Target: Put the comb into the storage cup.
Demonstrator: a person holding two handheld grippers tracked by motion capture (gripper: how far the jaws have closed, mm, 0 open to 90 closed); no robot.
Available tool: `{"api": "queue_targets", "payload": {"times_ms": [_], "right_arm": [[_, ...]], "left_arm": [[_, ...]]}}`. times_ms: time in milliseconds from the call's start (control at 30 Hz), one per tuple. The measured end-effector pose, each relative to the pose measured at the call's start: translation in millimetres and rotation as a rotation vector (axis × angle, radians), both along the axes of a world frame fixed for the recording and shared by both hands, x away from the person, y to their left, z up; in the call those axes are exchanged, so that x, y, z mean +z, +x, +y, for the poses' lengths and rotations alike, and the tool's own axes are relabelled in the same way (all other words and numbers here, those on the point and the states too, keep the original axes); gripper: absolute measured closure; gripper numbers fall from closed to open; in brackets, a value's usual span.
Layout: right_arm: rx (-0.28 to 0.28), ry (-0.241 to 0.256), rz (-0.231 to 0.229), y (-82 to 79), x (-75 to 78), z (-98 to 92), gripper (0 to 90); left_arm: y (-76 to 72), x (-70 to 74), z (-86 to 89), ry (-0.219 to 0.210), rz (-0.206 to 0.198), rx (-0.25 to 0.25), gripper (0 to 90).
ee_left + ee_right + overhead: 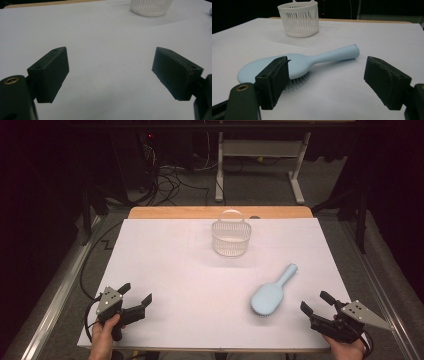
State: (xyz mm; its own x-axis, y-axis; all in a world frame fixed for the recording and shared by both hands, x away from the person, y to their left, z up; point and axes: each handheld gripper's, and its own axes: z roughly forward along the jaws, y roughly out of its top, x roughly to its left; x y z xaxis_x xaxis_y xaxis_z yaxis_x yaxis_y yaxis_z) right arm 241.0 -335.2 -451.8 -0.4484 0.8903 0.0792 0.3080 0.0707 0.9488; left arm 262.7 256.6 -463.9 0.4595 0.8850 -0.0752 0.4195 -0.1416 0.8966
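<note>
A light blue hairbrush (270,293) lies bristles down on the white table cover, its handle pointing to the far right; it is also close ahead in the right gripper view (299,63). A white slotted basket (230,234) with a handle stands upright near the far edge (299,18) (150,6). My left gripper (136,292) rests open at the near left corner (110,71), nothing between its jaws. My right gripper (317,301) is open at the near right (325,80), just right of the brush head and apart from it.
The white cover (200,285) spreads over a wooden table (175,212). Behind the table are a desk frame (260,165) and loose cables (170,182) on the floor. A metal rail (55,295) runs along the left side.
</note>
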Motion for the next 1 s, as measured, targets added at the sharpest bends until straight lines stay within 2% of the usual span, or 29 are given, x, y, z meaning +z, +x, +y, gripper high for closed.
{"api": "queue_targets", "payload": {"times_ms": [1000], "right_arm": [[0.001,0.020,-0.008,-1.3,1.1,-0.3,21.0]], "left_arm": [[0.4,0.4,-0.8,0.003,-0.008,-0.001,15.0]]}}
